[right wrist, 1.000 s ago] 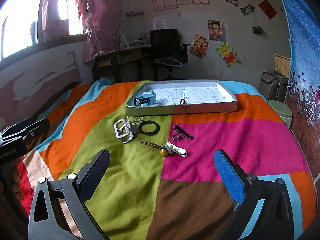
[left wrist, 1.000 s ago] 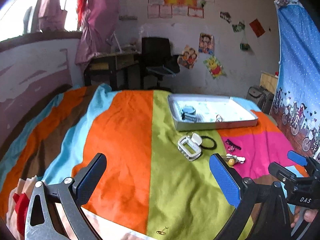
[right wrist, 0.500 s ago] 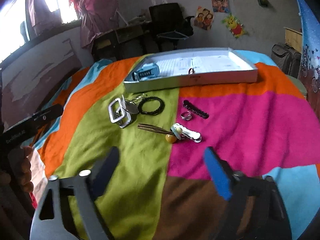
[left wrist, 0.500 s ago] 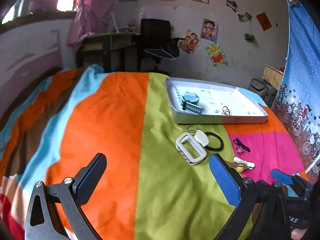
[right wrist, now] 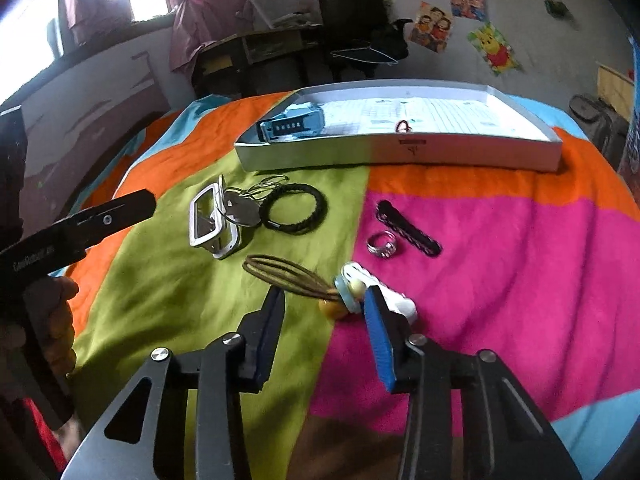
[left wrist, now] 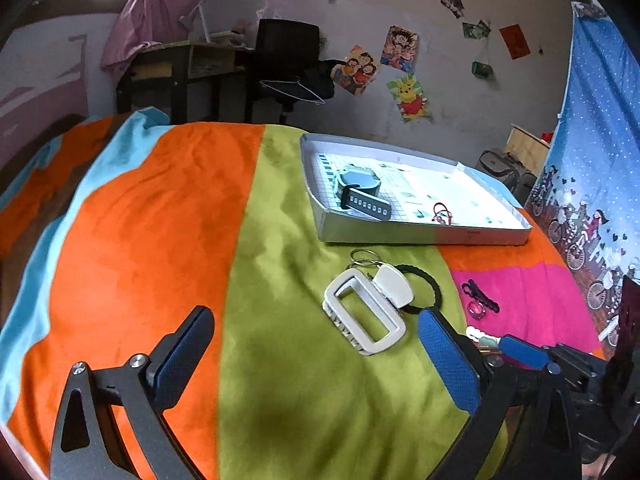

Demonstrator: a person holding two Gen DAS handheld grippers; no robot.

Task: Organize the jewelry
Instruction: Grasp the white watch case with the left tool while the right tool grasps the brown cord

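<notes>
Partly hidden hair tie, right gripper narrowing, nothing gripped

A black office chair stands at twelve o'clock beyond the striped blanket. A Pooh poster hangs at one o'clock.

The right tongs hang over the striped bedspread, their jaws just narrowing around a brown looped hair tie with a yellow bead, pads not yet touching it. Beyond lie a ring, a black hair clip, a braided bracelet, a white claw clip and a shallow tray.
</notes>
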